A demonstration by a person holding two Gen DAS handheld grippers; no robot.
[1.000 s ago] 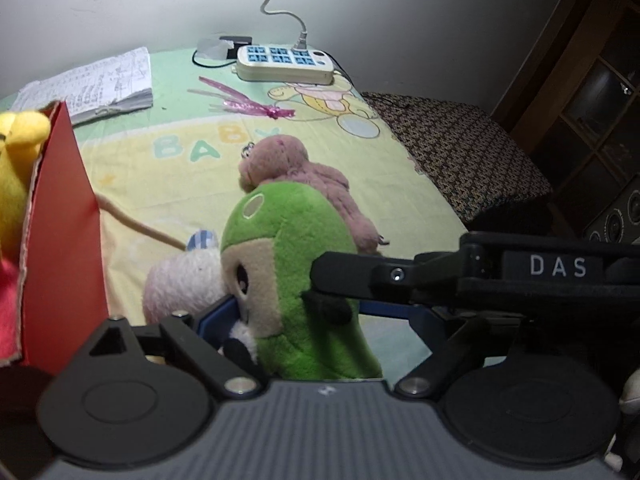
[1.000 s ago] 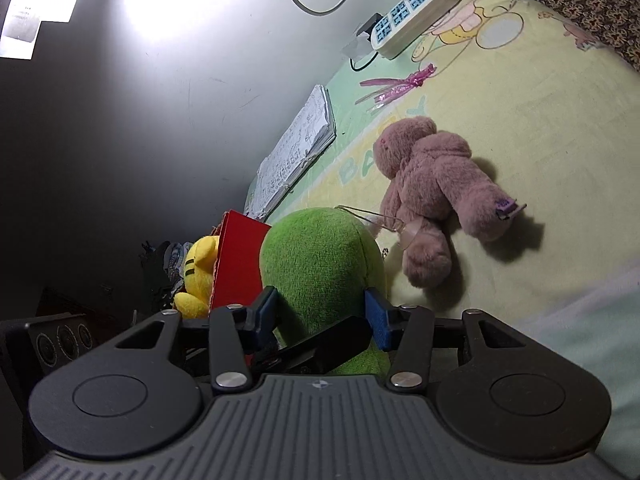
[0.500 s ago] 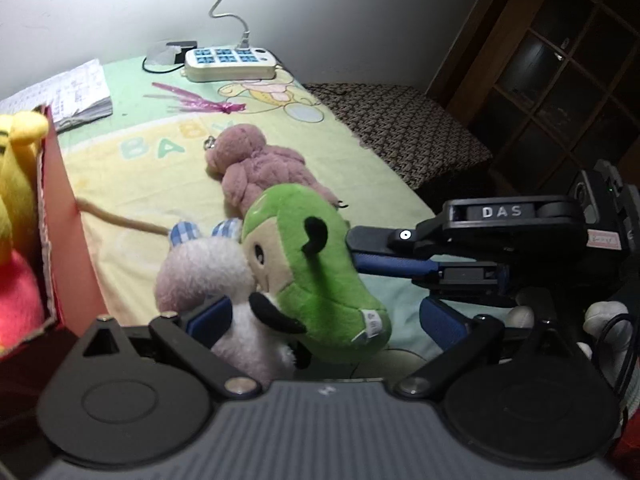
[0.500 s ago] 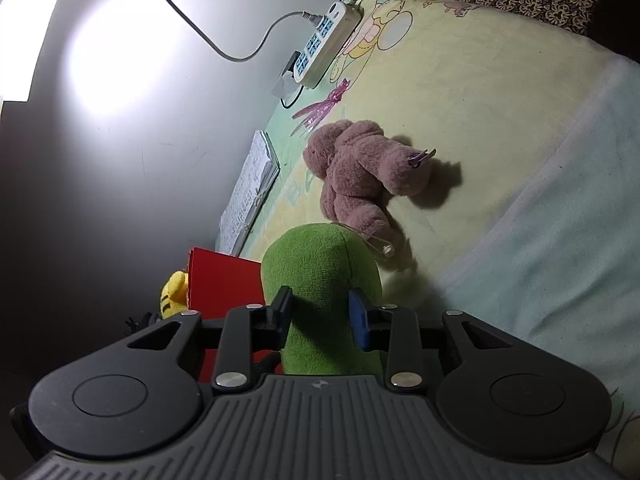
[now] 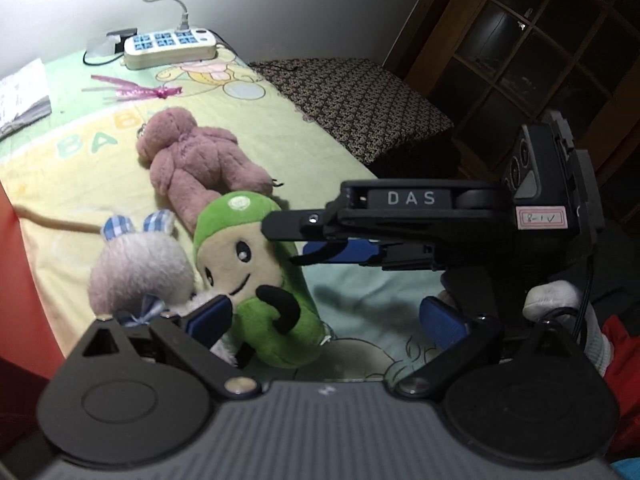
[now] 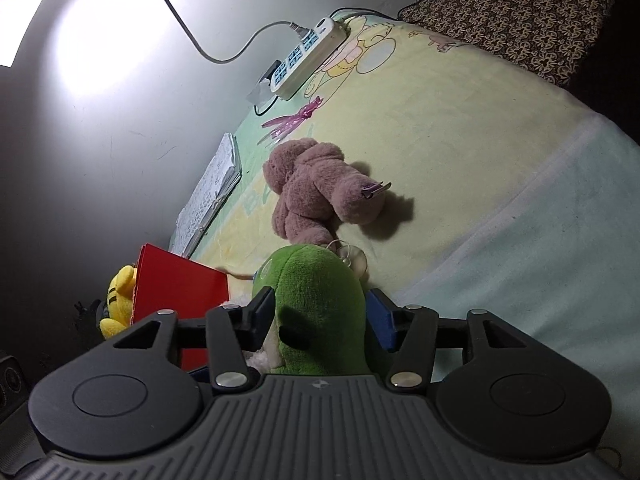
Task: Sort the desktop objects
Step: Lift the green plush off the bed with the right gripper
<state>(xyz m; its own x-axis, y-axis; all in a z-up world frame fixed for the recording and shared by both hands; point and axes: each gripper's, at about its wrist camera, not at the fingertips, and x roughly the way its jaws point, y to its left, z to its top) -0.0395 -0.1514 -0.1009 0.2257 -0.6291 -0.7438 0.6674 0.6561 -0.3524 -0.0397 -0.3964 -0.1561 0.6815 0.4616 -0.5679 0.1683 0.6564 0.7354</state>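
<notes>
item: green plush doll [image 5: 256, 276], lying on the baby-print blanket [image 5: 240, 120], leaning against the grey plush mouse [image 5: 136, 272], with the pink plush bear [image 5: 192, 164] just behind; probably gathered here for sorting into the red box [image 6: 176, 292] at the left edge, where a yellow plush [image 6: 118, 300] already sits

left gripper [image 5: 328, 320]: fingers spread wide, left pad [image 5: 210, 316] at the doll's side between doll and mouse, right pad [image 5: 442, 320] well clear over bare blanket; holds nothing

right gripper [image 6: 320, 316]: straddles the doll's head, jaws opening, doll between them; pads [image 6: 378, 320] close to the plush, whether they still press cannot be told; likely a release or regrip

other: power strip [image 5: 170, 46], pink ribbon [image 5: 136, 90], notebook [image 6: 212, 192], all by the far wall, apart from the toys
</notes>
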